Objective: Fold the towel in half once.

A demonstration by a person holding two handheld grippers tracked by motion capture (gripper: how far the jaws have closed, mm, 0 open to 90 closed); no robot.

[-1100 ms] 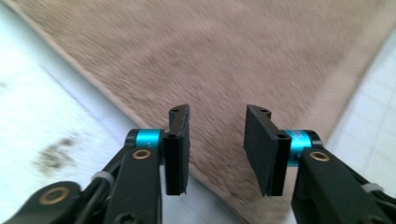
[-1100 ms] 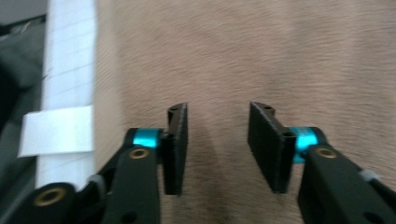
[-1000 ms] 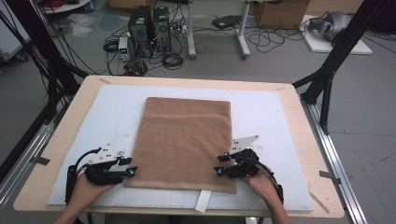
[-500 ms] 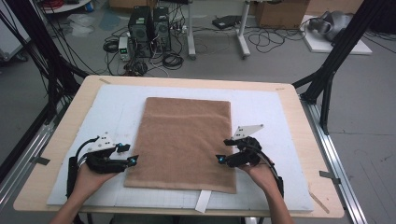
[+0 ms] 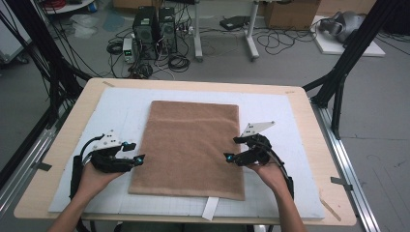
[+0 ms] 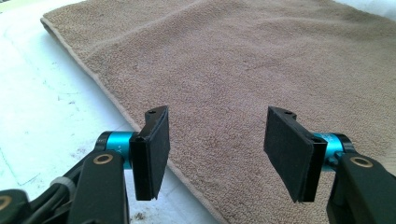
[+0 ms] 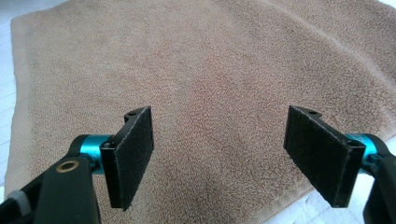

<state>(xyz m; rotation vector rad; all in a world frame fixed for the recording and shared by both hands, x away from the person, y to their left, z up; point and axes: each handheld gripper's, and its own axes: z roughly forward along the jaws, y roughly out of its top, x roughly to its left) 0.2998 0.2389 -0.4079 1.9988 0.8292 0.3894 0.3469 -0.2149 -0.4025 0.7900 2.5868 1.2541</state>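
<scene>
A: Towel first. Where's it sit?

B: Brown rectangular terry towel [image 5: 191, 147] lies flat, centre of the white gridded mat [image 5: 121, 113], which covers the pale wooden table [image 5: 63, 145]. Long sides run 12 to 6 o'clock.

A: Left gripper?

B: Left gripper [image 5: 140, 158], black w/ teal bits, is at the towel's 9 o'clock edge, toward the near end, tips pointing to 3 o'clock. In the left gripper view [image 6: 215, 154] jaws stand wide apart, nothing btwn them; one pad is abt over the hem, the other over the cloth. Can't tell if they touch the fabric.

A: Right one?

B: Right gripper [image 5: 228, 157] is near the towel's 3 o'clock edge, tips aimed at 9 o'clock, over the cloth. Grey three-cornered plate [image 5: 256, 128] sits on top. In the right gripper view [image 7: 224, 158] jaws are also spread wide, empty, towel under both pads.

A: Anything else nearby?

B: White paper strip [image 5: 211, 209] pokes out at the towel's 6 o'clock edge, on the mat.
</scene>
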